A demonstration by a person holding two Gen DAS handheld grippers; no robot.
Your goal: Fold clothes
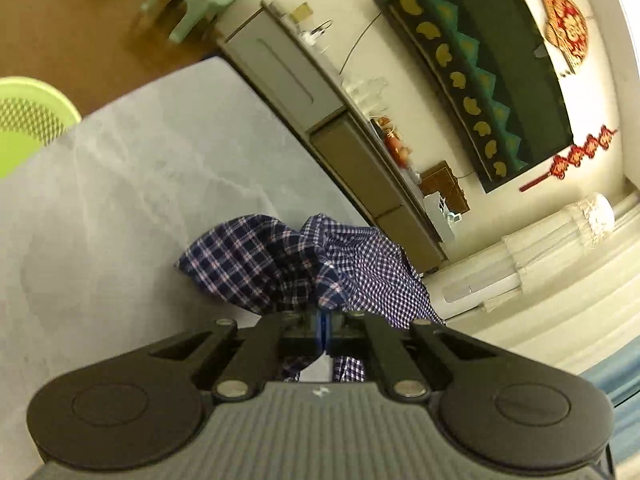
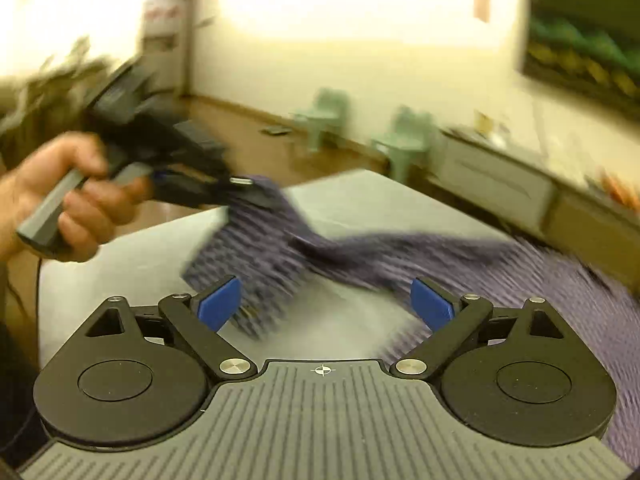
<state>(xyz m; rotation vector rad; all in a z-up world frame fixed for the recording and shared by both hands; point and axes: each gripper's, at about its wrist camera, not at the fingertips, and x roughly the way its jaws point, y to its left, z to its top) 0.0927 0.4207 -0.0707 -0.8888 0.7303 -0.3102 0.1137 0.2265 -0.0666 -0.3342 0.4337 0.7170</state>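
A navy and white checked shirt (image 1: pixel 312 268) lies bunched on the grey table (image 1: pixel 120 208). My left gripper (image 1: pixel 323 328) is shut on a fold of this cloth, its blue pads pressed together with fabric spilling in front of and below them. In the right wrist view the same shirt (image 2: pixel 280 256) is blurred, lifted at one end by the left gripper (image 2: pixel 240 184), which a hand (image 2: pixel 60 200) holds at the left. My right gripper (image 2: pixel 326 304) stands open above the table, blue pads (image 2: pixel 220 304) wide apart with nothing pressed between them.
A lime green basket (image 1: pixel 28 120) sits past the table's left edge. A long low cabinet (image 1: pixel 340 128) runs along the wall beyond the table, with small items on top. Pale green chairs (image 2: pixel 408 140) stand on the wooden floor behind.
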